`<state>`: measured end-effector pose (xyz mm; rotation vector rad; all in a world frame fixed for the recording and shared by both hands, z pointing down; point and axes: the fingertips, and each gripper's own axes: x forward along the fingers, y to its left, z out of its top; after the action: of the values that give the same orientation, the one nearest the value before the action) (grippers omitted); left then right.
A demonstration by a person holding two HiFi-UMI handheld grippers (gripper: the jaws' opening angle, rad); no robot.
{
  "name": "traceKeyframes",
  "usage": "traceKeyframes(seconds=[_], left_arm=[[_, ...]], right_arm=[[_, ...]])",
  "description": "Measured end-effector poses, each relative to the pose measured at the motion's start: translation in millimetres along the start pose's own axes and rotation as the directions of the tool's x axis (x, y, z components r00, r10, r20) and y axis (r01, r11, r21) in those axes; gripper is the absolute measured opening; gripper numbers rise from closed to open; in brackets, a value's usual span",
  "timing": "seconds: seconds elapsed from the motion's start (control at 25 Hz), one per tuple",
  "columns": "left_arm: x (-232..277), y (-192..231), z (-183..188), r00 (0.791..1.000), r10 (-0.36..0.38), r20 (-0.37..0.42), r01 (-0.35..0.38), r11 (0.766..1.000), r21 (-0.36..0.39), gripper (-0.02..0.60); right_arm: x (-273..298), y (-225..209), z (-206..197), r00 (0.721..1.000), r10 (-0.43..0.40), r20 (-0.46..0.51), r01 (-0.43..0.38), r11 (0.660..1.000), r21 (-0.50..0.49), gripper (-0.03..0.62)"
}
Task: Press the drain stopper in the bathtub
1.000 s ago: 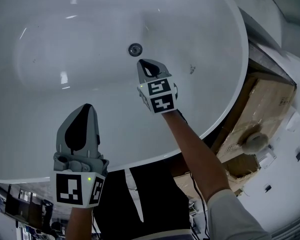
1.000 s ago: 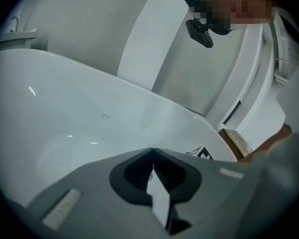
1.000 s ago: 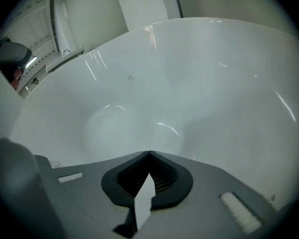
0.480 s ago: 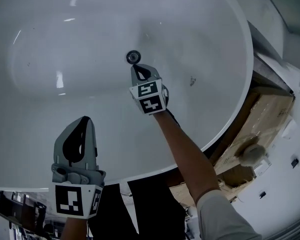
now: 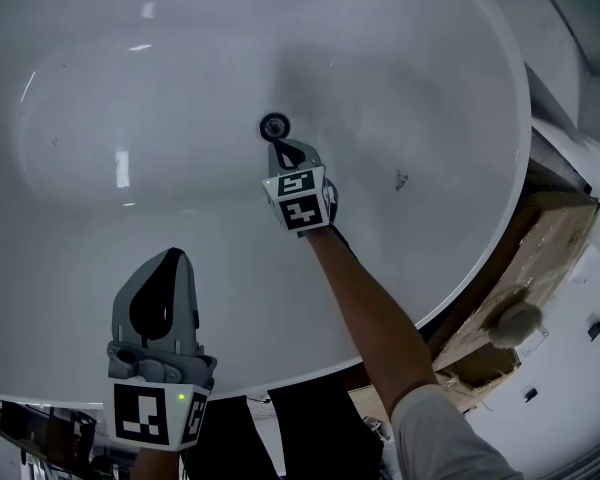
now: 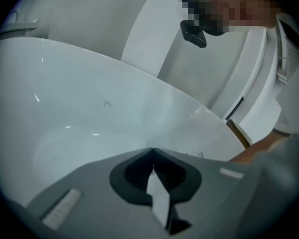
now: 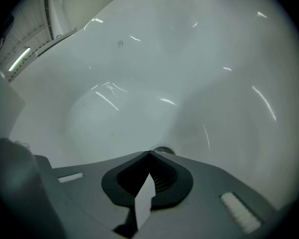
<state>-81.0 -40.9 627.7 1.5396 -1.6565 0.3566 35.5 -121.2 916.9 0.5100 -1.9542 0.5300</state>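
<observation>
White glossy oval bathtub (image 5: 430,88) fills the frame; its small round dark metal drain stopper (image 5: 273,126) sits upper centre. The right tongs (image 5: 278,148), pressed together and empty, hover just below it, likely poised to press: next, a short push onto it. The left tongs (image 5: 170,260), also pressed together, idle lower left.

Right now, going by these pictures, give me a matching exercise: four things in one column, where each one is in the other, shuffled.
Things
1. right claw
2. left claw
3. stopper
4. box

Places
A. above the tub, by its near rim
B. outside the tub, at the right
C. deep in the tub, tip beside the stopper
D. set in the tub's floor

Pairs: 1-C, 2-A, 3-D, 4-B
</observation>
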Motion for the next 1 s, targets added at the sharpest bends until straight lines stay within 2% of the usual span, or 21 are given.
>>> traceKeyframes(seconds=[0.28, 0.52, 0.72, 1.0], left_arm=[[5.5, 3.7, -10.7, 1.0, -0.014, -0.011, 0.014, 1.0, -0.007, 0.0], [1.7, 20.8, -14.3, 1.0, 0.007, -0.014, -0.007, 1.0, -0.005, 0.0], [7.2, 24.9, -20.3, 1.0, 0.006, -0.026, -0.003, 0.997, 0.08, 0.0], [14.7, 14.8, -31.0, 0.999, -0.025, -0.033, 0.027, 0.997, 0.078, 0.0]], right_arm=[[31.7, -9.8, -1.8, 1.0, -0.021, -0.012, 0.021, 1.0, -0.005, -0.006], [56.4, -19.2, -12.3, 0.998, -0.036, -0.046, 0.039, 0.998, 0.05, -0.006], [69.4, -19.6, -17.0, 0.997, -0.045, -0.059, 0.049, 0.997, 0.061, -0.006], [80.0, -26.1, -22.0, 0.994, -0.06, -0.087, 0.068, 0.993, 0.095, -0.006]])
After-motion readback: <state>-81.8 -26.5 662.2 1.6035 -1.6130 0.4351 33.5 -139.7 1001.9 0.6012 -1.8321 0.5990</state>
